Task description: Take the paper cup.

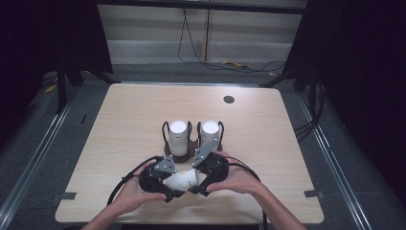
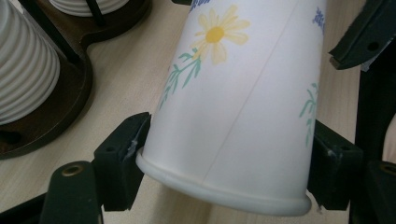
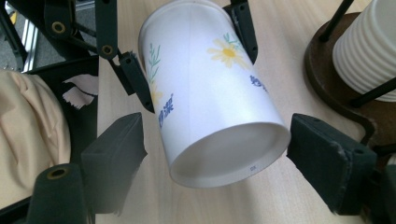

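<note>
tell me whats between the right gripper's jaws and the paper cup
Only bare gaps: in the right gripper view the right gripper straddles the paper cup base without touching.

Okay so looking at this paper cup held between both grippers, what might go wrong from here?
The left gripper clamps the thin paper cup near its rim, so squeezing harder may dent it. The right gripper stands open around the base; if it closes off-centre, the cup may twist. The cup stacks stand close behind and might get knocked.

daisy-print paper cup [image 2: 233, 116] clamped near its rim in left claw [image 2: 224, 163], cup stacks [image 2: 23, 70] beside (dark wooden holder [image 2: 56, 116])
</note>
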A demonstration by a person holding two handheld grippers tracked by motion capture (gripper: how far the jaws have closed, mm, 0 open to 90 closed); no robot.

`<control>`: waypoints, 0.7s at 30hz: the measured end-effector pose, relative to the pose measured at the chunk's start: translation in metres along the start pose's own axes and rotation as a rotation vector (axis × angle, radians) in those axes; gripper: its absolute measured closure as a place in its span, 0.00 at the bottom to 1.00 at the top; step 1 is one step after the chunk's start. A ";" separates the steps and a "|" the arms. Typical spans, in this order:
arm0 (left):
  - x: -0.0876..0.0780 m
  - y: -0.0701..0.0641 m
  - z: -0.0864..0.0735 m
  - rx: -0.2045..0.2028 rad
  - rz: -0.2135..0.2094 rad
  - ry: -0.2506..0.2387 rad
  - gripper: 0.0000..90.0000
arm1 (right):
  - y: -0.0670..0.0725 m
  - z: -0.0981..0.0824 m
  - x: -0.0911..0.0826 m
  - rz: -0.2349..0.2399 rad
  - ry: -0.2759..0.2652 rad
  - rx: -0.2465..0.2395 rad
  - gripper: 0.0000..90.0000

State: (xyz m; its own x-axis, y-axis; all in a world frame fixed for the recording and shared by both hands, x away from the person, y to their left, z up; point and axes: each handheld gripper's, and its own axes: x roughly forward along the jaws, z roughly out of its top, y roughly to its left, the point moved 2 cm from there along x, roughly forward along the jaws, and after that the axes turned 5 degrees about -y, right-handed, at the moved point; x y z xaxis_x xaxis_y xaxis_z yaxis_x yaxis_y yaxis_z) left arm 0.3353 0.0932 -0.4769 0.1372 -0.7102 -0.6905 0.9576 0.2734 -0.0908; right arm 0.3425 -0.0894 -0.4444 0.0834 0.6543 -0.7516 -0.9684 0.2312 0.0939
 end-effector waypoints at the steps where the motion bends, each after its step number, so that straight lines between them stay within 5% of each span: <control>1: 0.001 0.000 0.000 -0.006 0.001 -0.007 0.28 | 0.000 -0.001 0.001 0.005 0.007 -0.003 0.22; 9: 0.003 -0.003 -0.001 0.007 -0.012 0.003 0.28 | 0.003 -0.003 0.008 0.028 0.060 -0.024 0.25; 13: 0.003 -0.006 0.000 0.014 -0.024 0.023 0.28 | 0.004 -0.004 0.010 0.034 0.069 -0.048 0.36; 21: 0.004 -0.007 0.002 0.018 -0.030 0.026 0.28 | 0.005 -0.005 0.010 0.039 0.081 -0.060 0.35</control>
State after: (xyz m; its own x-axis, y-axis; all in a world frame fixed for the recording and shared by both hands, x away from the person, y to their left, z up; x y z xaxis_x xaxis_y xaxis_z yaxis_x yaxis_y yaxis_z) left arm 0.3293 0.0872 -0.4776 0.1015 -0.7006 -0.7063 0.9657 0.2398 -0.0991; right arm 0.3375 -0.0849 -0.4547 0.0279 0.6009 -0.7988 -0.9830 0.1616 0.0872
